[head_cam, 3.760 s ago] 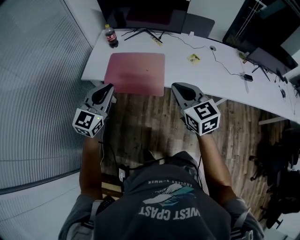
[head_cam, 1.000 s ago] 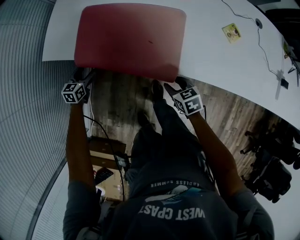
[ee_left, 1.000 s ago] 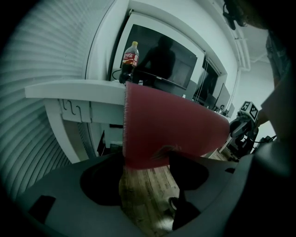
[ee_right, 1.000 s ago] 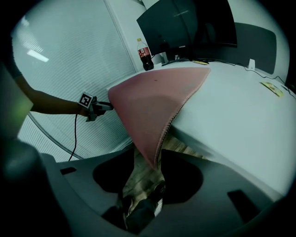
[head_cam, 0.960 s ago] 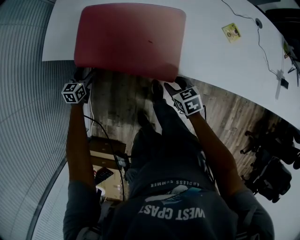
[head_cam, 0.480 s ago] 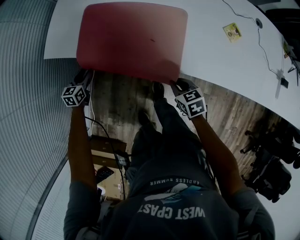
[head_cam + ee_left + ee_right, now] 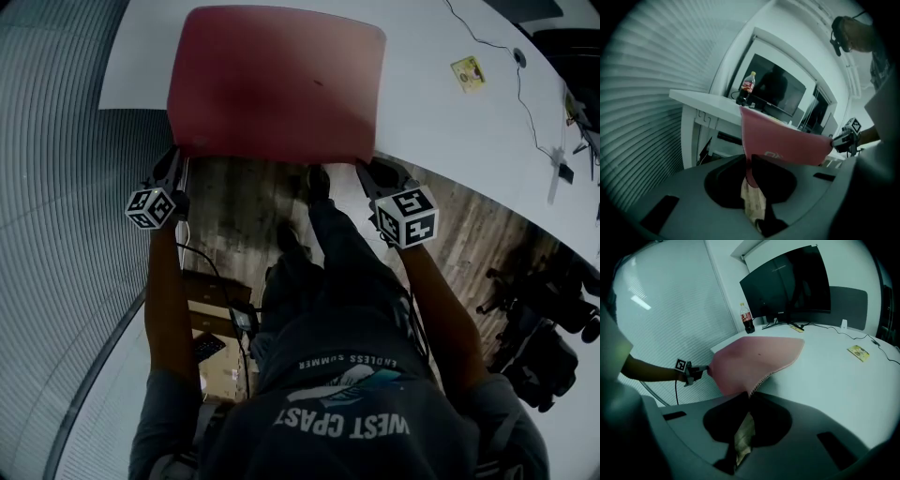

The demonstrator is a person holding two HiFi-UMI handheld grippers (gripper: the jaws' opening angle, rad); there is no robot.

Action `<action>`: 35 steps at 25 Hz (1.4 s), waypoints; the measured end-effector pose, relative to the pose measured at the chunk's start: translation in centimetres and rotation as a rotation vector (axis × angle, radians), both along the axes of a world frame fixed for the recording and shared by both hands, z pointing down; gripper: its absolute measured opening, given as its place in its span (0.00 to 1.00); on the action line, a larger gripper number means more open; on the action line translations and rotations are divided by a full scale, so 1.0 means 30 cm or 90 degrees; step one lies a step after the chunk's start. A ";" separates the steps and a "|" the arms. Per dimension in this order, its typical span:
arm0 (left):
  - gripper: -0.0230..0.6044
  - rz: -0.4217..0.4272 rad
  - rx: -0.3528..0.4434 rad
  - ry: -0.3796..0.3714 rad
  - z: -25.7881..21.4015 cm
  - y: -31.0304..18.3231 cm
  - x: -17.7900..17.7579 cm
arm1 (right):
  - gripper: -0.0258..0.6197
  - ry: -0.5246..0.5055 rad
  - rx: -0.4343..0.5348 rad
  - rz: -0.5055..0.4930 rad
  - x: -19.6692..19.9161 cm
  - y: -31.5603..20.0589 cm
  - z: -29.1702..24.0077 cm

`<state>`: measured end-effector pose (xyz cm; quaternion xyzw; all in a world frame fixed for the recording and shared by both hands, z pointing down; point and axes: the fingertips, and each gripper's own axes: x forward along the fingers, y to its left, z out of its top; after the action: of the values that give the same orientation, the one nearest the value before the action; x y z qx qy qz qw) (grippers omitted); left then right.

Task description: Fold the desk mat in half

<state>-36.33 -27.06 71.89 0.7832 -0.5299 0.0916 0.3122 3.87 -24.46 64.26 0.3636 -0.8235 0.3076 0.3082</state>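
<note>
The pink-red desk mat (image 7: 281, 80) lies on the white table (image 7: 441, 122), with its near edge hanging past the table's front edge. My left gripper (image 7: 178, 157) is at the mat's near left corner. Its jaws are closing, and the corner (image 7: 749, 164) is pinched between them. My right gripper (image 7: 367, 169) is at the near right corner. Its jaws are closing too, with the stitched mat edge (image 7: 754, 387) pressed between them. In the left gripper view the mat (image 7: 783, 140) stretches across to the other gripper. In the right gripper view the mat (image 7: 754, 359) bows upward.
A cola bottle (image 7: 747, 318) and a dark monitor (image 7: 787, 284) stand at the table's far side. A yellow card (image 7: 468, 68) and a thin cable (image 7: 511, 70) lie right of the mat. Wooden floor and the person's legs are below the table edge.
Both grippers' jaws have come together on the mat's near corners. The grippers and the mat's near edge have drawn a little toward the person.
</note>
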 end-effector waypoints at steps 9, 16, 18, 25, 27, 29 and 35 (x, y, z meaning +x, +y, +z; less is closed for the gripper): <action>0.13 -0.147 0.097 0.259 -0.193 0.002 0.003 | 0.10 -0.145 0.011 0.094 -0.007 -0.118 -0.219; 0.22 -0.193 0.210 0.452 -0.433 -0.044 0.047 | 0.10 -0.210 0.018 0.146 0.027 -0.234 -0.295; 0.23 -0.191 0.243 0.469 -0.509 -0.070 0.053 | 0.10 -0.229 0.019 0.160 0.035 -0.265 -0.312; 0.25 -0.183 0.335 0.488 -0.720 -0.188 0.054 | 0.10 -0.316 -0.002 0.204 0.029 -0.371 -0.364; 0.25 -0.186 0.349 0.498 -0.746 -0.228 0.055 | 0.10 -0.351 -0.018 0.224 0.027 -0.398 -0.375; 0.25 -0.201 0.360 0.511 -0.756 -0.263 0.046 | 0.10 -0.381 -0.034 0.245 0.026 -0.428 -0.381; 0.24 -0.277 0.416 0.503 -0.813 -0.351 -0.017 | 0.10 -0.451 -0.083 0.303 0.028 -0.540 -0.375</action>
<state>-36.84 -37.60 47.51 0.6863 -0.5229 -0.4448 0.2402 4.72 -40.64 53.02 0.3953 -0.7503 0.5274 -0.0512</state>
